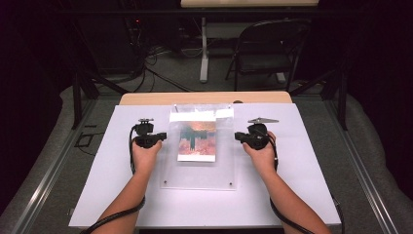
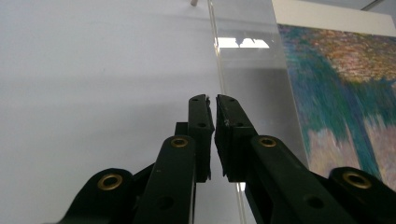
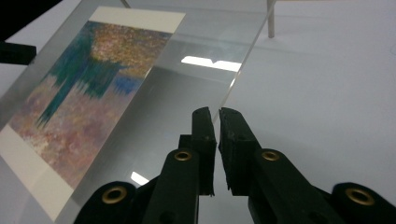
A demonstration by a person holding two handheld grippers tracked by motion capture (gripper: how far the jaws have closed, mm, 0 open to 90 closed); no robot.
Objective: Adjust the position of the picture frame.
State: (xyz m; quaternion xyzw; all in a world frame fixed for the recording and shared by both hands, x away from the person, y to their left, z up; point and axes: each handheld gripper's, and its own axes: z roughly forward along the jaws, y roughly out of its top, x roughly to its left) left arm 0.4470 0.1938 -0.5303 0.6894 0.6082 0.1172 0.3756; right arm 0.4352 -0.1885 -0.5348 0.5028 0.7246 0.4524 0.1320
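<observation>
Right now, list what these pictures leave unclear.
- Left gripper: whether its pads pinch the clear sheet's edge; the jaws hide it.
- Right gripper: same doubt; the edge vanishes in the gap.
- High view: both sets of jaws too small.
- Print: detail blurred.

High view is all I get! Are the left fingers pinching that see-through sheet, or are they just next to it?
Observer: Pinching. In the left gripper view the sheet's edge runs right in between the fingers of the left gripper, which are nearly together.
Operator: And the other side?
Observer: Same there. In the right gripper view the sheet's other edge goes into the thin gap between the fingers of the right gripper.
Operator: What's the picture like up close?
Observer: The picture has teal streaks dripping down from a golden patch onto pinkish purple, with a cream border.
</observation>
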